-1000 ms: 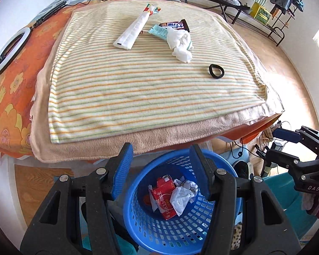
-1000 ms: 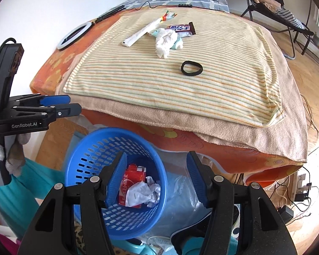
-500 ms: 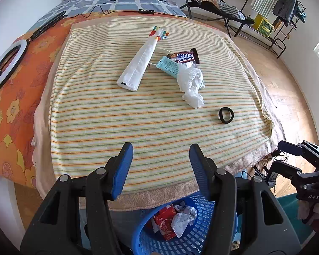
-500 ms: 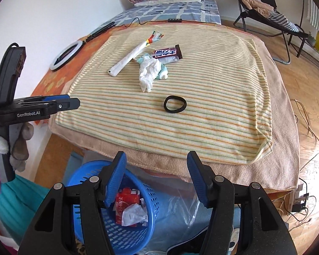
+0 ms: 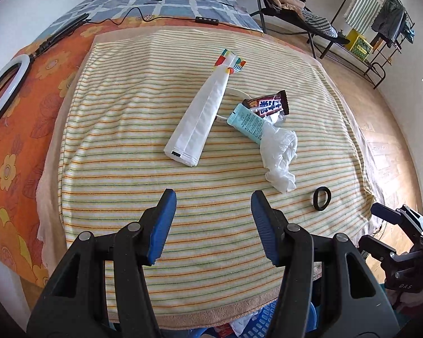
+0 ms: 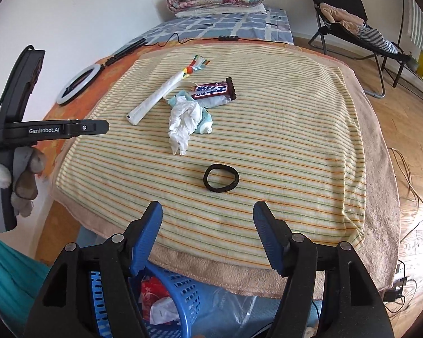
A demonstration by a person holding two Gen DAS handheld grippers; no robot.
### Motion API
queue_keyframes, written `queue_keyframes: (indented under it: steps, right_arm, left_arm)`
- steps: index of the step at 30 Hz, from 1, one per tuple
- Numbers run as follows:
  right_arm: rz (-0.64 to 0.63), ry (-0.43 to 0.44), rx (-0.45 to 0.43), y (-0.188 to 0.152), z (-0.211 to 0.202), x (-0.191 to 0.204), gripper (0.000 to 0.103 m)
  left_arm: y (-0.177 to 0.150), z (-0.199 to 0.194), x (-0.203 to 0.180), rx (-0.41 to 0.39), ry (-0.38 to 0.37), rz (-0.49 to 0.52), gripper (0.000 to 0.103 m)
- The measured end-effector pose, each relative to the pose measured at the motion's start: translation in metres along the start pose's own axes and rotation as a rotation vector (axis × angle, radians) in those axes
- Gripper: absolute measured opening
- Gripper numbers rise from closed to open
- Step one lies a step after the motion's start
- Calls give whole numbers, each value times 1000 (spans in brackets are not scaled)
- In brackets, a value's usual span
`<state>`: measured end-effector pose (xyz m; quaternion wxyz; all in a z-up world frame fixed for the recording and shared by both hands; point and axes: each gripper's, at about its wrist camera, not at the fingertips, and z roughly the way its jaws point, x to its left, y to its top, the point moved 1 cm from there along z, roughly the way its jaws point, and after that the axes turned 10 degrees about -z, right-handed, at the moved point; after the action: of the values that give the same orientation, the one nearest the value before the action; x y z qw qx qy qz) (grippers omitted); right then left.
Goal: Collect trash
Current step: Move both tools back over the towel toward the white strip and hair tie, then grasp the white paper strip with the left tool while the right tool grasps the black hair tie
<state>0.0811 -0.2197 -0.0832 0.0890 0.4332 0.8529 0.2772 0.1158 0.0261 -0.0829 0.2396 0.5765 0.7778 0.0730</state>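
Two claws, left claw [image 5: 213, 201] and right claw [image 6: 207, 214], both spread wide, empty, above near edge of bed [image 6: 380, 186]. On striped towel [image 5: 121, 146]: one crumpled tissue [image 6: 183, 124], one candy wrapper [image 6: 213, 90], one teal tube [image 5: 246, 122], one long white packet [image 5: 200, 121], one black hair tie [image 6: 221, 178]. One blue basket [image 6: 183, 293] below bed's near edge, trash inside.

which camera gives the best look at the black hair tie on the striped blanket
The right wrist view. The black hair tie lies near the frame's centre, just ahead of the open right gripper, its whole loop visible. In the left wrist view it sits off toward the right edge, smaller and squeezed by the fisheye.
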Motion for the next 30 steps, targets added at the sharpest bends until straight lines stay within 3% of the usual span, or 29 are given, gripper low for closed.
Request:
queue_keyframes:
  steps: [12, 20, 30]
  right_arm:
    - [-56, -13, 38, 21, 22, -5, 69]
    - [-14, 35, 89, 27, 43, -15, 69]
    - [-36, 47, 119, 28, 59, -10, 69]
  left_arm:
    - [47, 40, -1, 28, -19, -18, 57]
    - [62, 71, 6, 82, -26, -31, 57]
    - [76, 89, 11, 83, 12, -30, 57]
